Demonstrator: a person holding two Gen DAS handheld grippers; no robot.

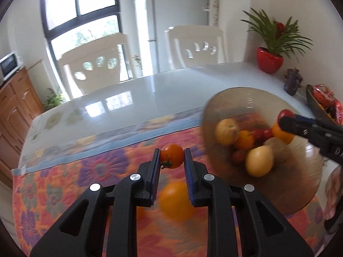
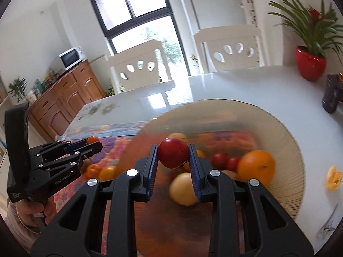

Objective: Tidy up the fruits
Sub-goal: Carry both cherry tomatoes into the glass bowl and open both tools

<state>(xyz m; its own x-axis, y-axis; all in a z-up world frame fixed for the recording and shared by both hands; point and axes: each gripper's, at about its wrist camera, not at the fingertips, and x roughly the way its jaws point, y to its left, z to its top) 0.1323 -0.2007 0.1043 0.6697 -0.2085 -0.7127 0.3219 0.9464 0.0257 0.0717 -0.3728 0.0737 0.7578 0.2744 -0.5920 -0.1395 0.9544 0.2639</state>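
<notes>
My left gripper (image 1: pixel 172 157) is shut on an orange tomato (image 1: pixel 172 158) with a green stem, held above the flowered cloth (image 1: pixel 64 184). An orange fruit (image 1: pixel 174 201) lies on the cloth below it. My right gripper (image 2: pixel 173 156) is shut on a red tomato (image 2: pixel 173 156) and hangs over the brown glass bowl (image 2: pixel 285 141). The bowl (image 1: pixel 235 100) holds several fruits: an orange (image 2: pixel 256 167), small red tomatoes (image 2: pixel 218 160) and a yellow fruit (image 2: pixel 184 189). The left gripper (image 2: pixel 93 143) also shows at the left of the right wrist view, with small orange fruits (image 2: pixel 100 171) on the cloth under it.
The white table (image 1: pixel 150 90) carries a red plant pot (image 1: pixel 269 61), a dark purple vase (image 1: pixel 292 81) and a dark tray with red packets (image 1: pixel 323 100) at the right. A piece of peel (image 2: pixel 333 177) lies right of the bowl. Two white chairs (image 1: pixel 193 47) stand behind.
</notes>
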